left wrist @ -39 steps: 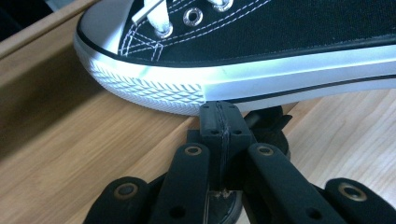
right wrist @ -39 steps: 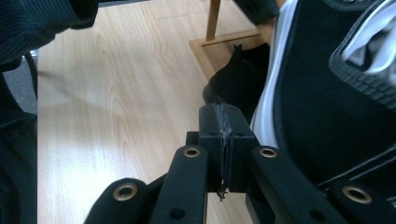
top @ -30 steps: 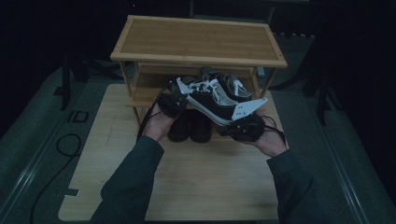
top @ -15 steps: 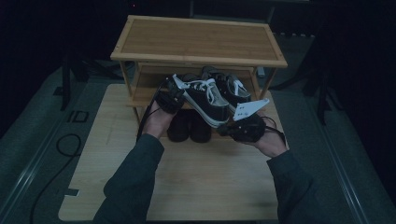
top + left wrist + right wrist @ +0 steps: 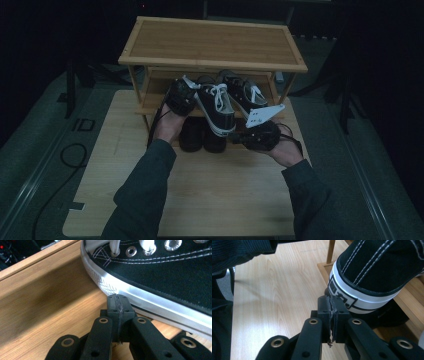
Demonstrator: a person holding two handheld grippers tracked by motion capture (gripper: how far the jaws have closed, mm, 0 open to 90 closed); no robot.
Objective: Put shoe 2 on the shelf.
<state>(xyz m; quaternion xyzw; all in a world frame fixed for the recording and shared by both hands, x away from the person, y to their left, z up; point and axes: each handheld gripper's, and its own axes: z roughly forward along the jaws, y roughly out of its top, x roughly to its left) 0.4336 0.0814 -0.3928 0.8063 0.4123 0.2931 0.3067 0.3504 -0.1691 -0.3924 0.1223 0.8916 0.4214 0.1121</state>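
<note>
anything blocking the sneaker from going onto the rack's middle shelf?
Partly. A second sneaker already sits on the right of the middle shelf, right behind the carried sneaker. The shelf's left part looks free. Both grippers, left and right, are shut against the carried sneaker's ends.

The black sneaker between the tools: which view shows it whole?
The high view: the black sneaker shows whole, laces up, before the shoe rack. The left gripper view shows its sidewall and eyelets; the right gripper view its heel.

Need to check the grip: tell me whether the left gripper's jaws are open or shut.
Shut: the left gripper has its two pads pressed flat together, tips against the sneaker's white sole edge.
</note>
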